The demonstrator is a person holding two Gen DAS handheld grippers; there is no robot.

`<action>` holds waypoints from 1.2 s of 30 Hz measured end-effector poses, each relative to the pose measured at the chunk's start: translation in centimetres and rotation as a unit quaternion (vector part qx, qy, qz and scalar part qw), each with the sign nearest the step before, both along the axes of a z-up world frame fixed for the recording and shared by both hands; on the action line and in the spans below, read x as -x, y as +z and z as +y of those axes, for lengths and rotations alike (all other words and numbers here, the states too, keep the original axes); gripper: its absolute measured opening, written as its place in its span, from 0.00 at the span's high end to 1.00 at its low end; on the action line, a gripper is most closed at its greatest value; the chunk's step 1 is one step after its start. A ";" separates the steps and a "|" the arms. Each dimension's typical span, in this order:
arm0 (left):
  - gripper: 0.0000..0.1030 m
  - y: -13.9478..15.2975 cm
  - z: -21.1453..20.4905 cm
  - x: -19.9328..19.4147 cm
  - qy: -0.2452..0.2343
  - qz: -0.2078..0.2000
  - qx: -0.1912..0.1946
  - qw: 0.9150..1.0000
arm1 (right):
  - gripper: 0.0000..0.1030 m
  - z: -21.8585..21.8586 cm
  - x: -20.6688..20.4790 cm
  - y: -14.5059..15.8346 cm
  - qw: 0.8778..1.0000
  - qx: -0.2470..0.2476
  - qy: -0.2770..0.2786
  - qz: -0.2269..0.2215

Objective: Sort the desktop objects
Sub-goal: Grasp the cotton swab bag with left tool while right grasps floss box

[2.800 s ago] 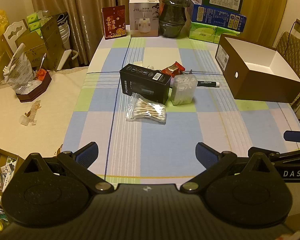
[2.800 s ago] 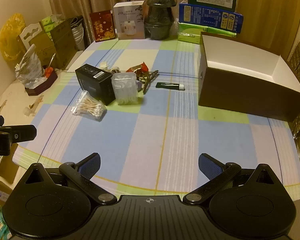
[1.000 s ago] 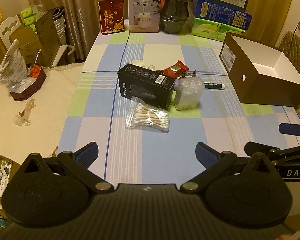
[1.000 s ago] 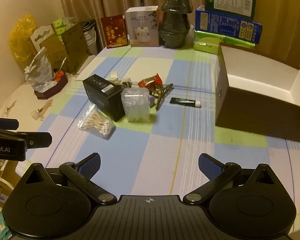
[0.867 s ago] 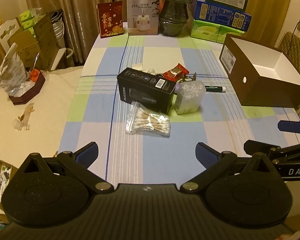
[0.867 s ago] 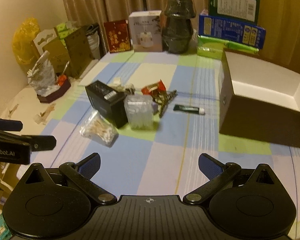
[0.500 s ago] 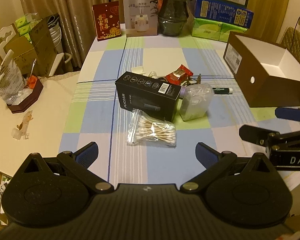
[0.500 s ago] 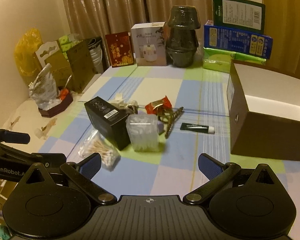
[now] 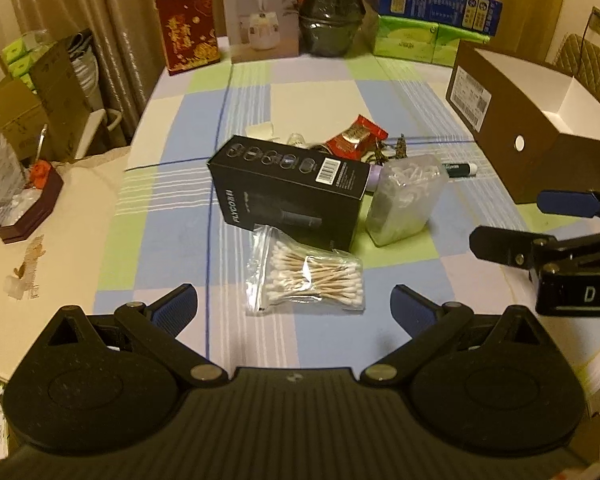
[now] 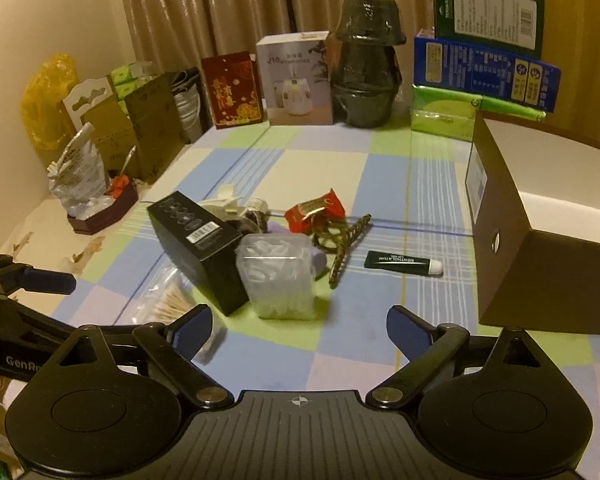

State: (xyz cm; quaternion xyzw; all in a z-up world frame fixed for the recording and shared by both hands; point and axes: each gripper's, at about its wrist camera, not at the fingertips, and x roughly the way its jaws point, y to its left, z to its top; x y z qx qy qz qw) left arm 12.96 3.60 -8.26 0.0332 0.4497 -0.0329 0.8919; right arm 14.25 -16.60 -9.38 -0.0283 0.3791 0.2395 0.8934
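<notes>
Grippers first: left gripper point(image 9: 294, 306) spread wide, nothing between the fingers, hovering just short of the cotton swab bag point(image 9: 308, 276). Right gripper point(image 10: 300, 326) also wide apart with nothing pinched, jaws just been easing inward a bit, aimed at the clear plastic tub point(image 10: 278, 276) of white bits.

Swab bag flat on the checked tablecloth point(image 9: 172, 216), its far edge touching or tucked under the black box point(image 9: 290, 196). Black box lying on its side, barcode up. Clear tub right beside the box's right end, looks like touching it.

Behind those, small jumble: red snack packet point(image 10: 315, 210), brown claw hair clip point(image 10: 342, 240), something purple half hidden behind the tub, some whitish crumpled stuff behind the box, too small to tell. Dark green lip gel tube point(image 10: 402, 261) off alone to the right, between the clip and the brown open box point(image 10: 540, 256), apart from both.

Far edge of the table: red card point(image 10: 232, 88), white humidifier box point(image 10: 298, 80), dark wrapped pot point(image 10: 366, 64), green tissue packs point(image 10: 444, 116), blue carton point(image 10: 486, 68) stacked on those.
</notes>
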 end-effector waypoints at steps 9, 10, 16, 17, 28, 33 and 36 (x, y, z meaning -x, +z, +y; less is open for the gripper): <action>0.05 -2.8 -0.4 -2.9 -0.025 0.021 -0.002 0.999 | 0.14 -0.1 -1.9 -1.4 1.000 0.004 -0.012 0.019; 0.05 -3.1 -0.4 -3.2 -0.026 0.024 -0.001 0.999 | 0.13 -0.1 -2.1 -1.5 1.000 0.005 -0.014 0.020; 0.05 -4.3 -0.6 -4.4 -0.037 0.036 0.005 0.999 | 0.14 -0.2 -2.9 -1.9 0.999 0.007 -0.020 0.025; 0.05 -4.6 -0.7 -4.6 -0.039 0.037 0.003 0.999 | 0.14 -0.2 -3.0 -2.0 0.999 0.007 -0.022 0.025; 0.23 -6.7 0.0 -6.2 -0.043 0.037 0.025 0.998 | 0.14 0.1 -3.8 -2.2 0.999 0.005 -0.015 0.029; 0.32 -6.4 0.6 -5.6 -0.036 0.030 0.028 0.999 | 0.13 0.8 -4.0 -2.2 1.000 0.006 -0.004 0.023; 0.32 -5.9 1.5 -5.2 -0.022 0.027 0.028 0.999 | 0.14 1.6 -4.2 -2.2 1.000 0.010 0.007 0.015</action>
